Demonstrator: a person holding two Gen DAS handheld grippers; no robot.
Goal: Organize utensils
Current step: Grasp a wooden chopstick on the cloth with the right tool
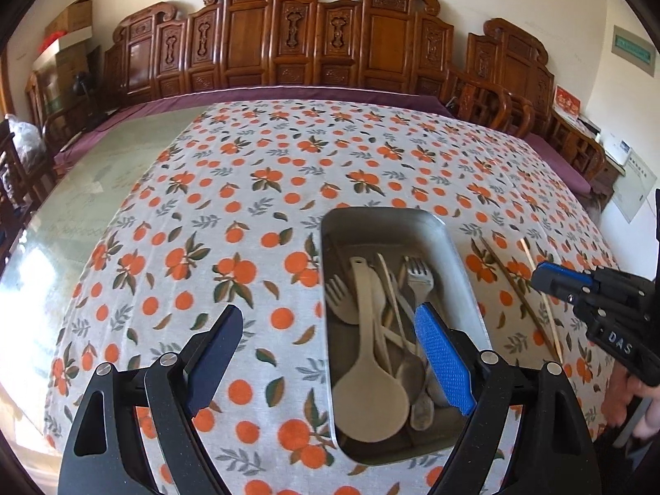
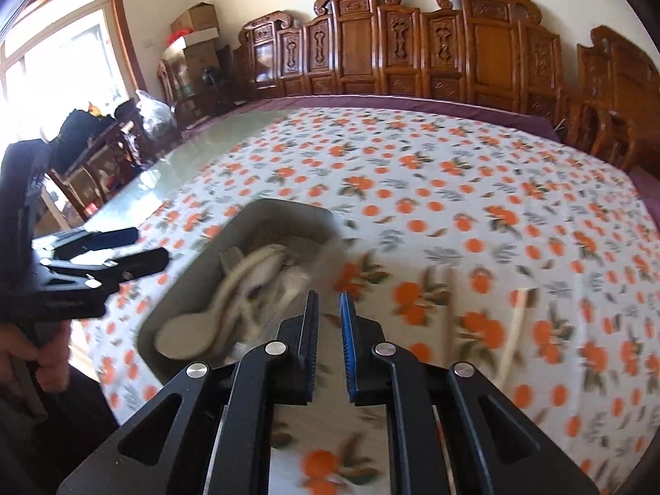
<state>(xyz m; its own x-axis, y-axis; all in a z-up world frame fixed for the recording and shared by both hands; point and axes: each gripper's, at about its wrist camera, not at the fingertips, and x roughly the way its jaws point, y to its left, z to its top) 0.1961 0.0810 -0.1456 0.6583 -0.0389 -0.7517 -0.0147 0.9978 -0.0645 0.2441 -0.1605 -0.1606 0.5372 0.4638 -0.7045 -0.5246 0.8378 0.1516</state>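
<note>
A metal tray point(image 1: 402, 222) lies on the orange-print tablecloth point(image 1: 247, 189) and holds several beige utensils: a big spoon point(image 1: 369, 404), forks point(image 1: 420, 276) and thinner pieces. My left gripper point(image 1: 330, 311) stands open over the tray's near left edge, its blue pad point(image 1: 443, 359) above the utensils and nothing between the fingers. Two chopsticks point(image 1: 517, 293) lie on the cloth right of the tray. Past them my right gripper point(image 1: 550, 278) hovers, shut and holding nothing. In the blurred right wrist view, the right gripper point(image 2: 328, 302) sits between the tray point(image 2: 264, 214) and the chopsticks point(image 2: 515, 330), its jaws a narrow slit apart.
Carved wooden chairs point(image 1: 313, 41) line the far side of the table. Bare glass tabletop point(image 1: 103, 181) shows left of the cloth. A person's hand point(image 2: 37, 354) holds the left gripper point(image 2: 123, 255). Boxes point(image 2: 198, 20) and a window are at the far left.
</note>
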